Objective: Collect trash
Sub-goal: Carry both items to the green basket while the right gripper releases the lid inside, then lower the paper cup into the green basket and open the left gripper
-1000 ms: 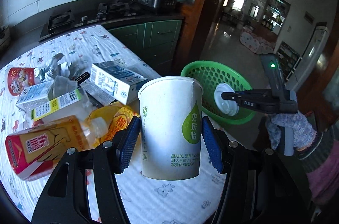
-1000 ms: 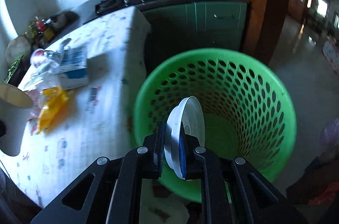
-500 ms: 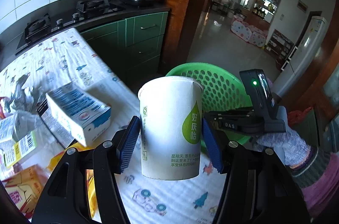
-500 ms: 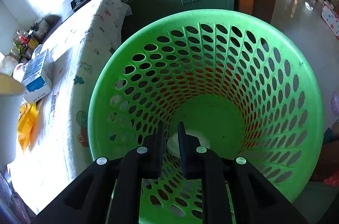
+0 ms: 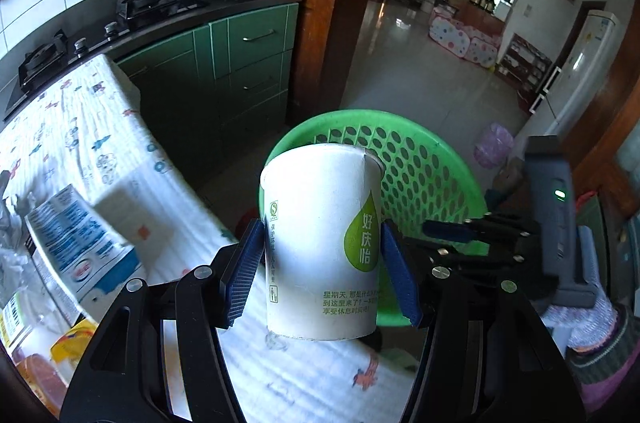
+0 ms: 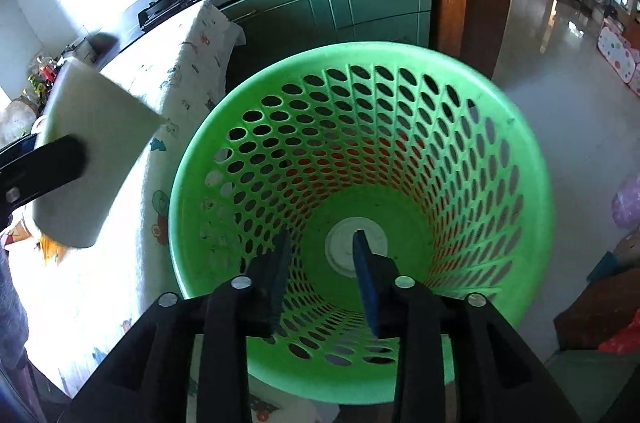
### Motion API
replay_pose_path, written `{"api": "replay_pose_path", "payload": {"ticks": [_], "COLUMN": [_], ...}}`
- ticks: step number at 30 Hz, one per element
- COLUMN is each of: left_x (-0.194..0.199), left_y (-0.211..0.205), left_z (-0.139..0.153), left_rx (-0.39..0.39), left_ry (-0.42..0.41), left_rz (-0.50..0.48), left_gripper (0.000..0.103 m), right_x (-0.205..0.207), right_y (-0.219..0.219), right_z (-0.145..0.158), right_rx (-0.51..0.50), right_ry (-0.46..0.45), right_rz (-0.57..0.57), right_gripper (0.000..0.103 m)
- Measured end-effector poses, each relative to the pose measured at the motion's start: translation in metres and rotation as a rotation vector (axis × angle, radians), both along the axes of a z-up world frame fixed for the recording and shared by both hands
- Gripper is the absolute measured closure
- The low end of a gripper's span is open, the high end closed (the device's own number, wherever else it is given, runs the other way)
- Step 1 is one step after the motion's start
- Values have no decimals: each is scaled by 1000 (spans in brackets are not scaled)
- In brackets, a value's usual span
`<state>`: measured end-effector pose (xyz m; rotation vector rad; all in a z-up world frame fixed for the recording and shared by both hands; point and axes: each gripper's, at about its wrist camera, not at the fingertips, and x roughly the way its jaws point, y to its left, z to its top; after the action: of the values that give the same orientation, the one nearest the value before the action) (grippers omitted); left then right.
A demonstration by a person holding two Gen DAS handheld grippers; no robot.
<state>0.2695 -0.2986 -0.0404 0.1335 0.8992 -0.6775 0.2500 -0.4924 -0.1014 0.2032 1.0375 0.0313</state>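
My left gripper (image 5: 322, 267) is shut on a white paper cup (image 5: 322, 243) with a green drop logo, held upright over the table's edge beside the green perforated basket (image 5: 432, 179). The same cup (image 6: 92, 159) shows at the left of the right wrist view. My right gripper (image 6: 322, 265) hangs over the basket (image 6: 520, 159) with its jaws opening and nothing between them. A white plastic lid (image 6: 340, 247) lies flat on the basket's bottom, below the blue pads (image 6: 366, 283).
A table with a patterned white cloth (image 5: 100, 151) holds a blue-and-white carton (image 5: 76, 243) and yellow wrappers (image 5: 68, 343) at the left. Green cabinets (image 5: 240, 63) and a stove stand behind. A gloved hand (image 5: 576, 319) holds the right gripper beside the basket.
The white lid left the right gripper and dropped to the basket's bottom; those jaws have spread apart. The left gripper carried the cup from over the trash pile toward the basket.
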Motion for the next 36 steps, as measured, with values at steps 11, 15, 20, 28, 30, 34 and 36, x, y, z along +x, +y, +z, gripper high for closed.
{"api": "replay_pose_path", "payload": {"ticks": [11, 15, 20, 28, 30, 34, 36], "left_x": [14, 18, 20, 10, 5, -11, -21], "left_y": [-38, -48, -54, -45, -36, -13, 3], "left_z": [-20, -28, -34, -24, -17, -2, 5], "left_rx": [48, 65, 79, 72, 66, 69, 75], "left_ry": [35, 49, 52, 20, 10, -33, -62], "left_rz": [-12, -3, -4, 3, 11, 39, 54], "left_gripper": [43, 42, 32, 29, 29, 28, 28], "right_x": [-19, -25, -30, -35, -39, -46, -49], "right_y": [-18, -24, -28, -20, -16, -1, 10], "right_z": [6, 5, 2, 3, 5, 12, 15], "right_rx": [-26, -24, -21, -27, -25, -23, -29], "right_ry": [-27, -34, -32, -34, -42, -60, -66], "right_rz": [-39, -53, -63, -56, -49, -28, -12], "right_gripper": [49, 46, 45, 43, 41, 39, 38]}}
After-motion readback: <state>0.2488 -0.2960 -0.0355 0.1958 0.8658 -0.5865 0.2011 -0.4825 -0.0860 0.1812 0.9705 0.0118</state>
